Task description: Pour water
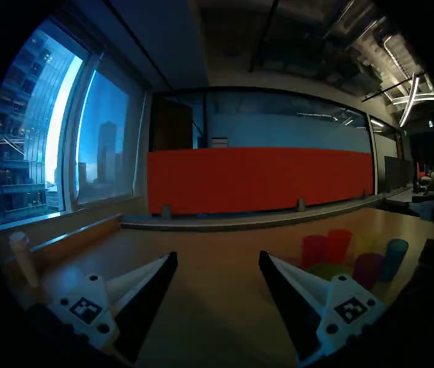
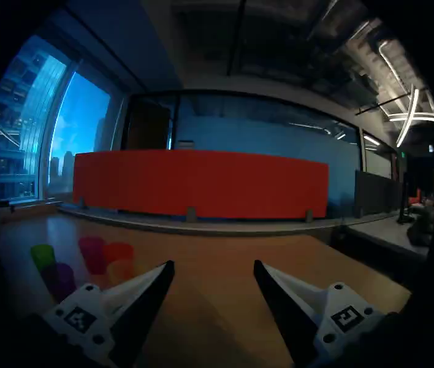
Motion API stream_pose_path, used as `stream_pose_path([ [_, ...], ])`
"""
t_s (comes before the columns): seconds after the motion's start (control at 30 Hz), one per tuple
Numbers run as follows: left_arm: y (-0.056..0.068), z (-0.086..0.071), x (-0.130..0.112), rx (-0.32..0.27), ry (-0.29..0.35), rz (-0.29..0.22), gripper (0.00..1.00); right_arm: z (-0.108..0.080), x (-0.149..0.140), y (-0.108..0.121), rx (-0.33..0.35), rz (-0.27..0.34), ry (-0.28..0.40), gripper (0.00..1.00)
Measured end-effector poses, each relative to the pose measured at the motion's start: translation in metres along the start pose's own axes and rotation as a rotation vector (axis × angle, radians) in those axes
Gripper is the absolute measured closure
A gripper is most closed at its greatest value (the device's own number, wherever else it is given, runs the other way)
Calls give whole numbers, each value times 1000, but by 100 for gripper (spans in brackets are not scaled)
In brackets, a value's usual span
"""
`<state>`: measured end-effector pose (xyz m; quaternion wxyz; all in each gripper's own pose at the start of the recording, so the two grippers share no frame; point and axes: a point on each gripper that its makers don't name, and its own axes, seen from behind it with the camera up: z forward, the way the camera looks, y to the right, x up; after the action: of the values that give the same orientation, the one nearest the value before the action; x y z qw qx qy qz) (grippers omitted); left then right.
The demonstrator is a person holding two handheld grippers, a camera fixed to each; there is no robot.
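Left tongs [image 1: 217, 270] hang wide open above the wooden counter [image 1: 217, 319], nothing between the fingers. Ahead and to their right, a huddle of coloured cups [image 1: 339, 245] stands upright on the counter: red, yellow, teal, purple and green, close together. A pale upright object [image 1: 22, 257] sits far left by the window [image 1: 100, 147]; it's too dim to identify. Right tongs [image 2: 213, 273] are also spread wide and empty, cups [image 2: 92, 253] off to their left. A red partition [image 2: 198, 184] lines the far edge.
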<state>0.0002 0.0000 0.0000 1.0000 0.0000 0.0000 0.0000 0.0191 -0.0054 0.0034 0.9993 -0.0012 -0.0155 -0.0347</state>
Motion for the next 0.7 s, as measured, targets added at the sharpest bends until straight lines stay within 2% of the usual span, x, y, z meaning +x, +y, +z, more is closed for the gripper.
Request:
stream_pose_path([
  [0.1,1,2,13,-6,3,-1,1,2,15,-2,9,-21,-8,0],
  [0.2,4,6,29,-26,7,4,1,4,34,-2,22,-17,-11,0],
  [0.4,8,16,62,-51,-8,23,1,8,73,4,37,20,-5,0],
  [0.7,14,26,118,-98,4,5,1,13,124,17,52,56,15,0],
])
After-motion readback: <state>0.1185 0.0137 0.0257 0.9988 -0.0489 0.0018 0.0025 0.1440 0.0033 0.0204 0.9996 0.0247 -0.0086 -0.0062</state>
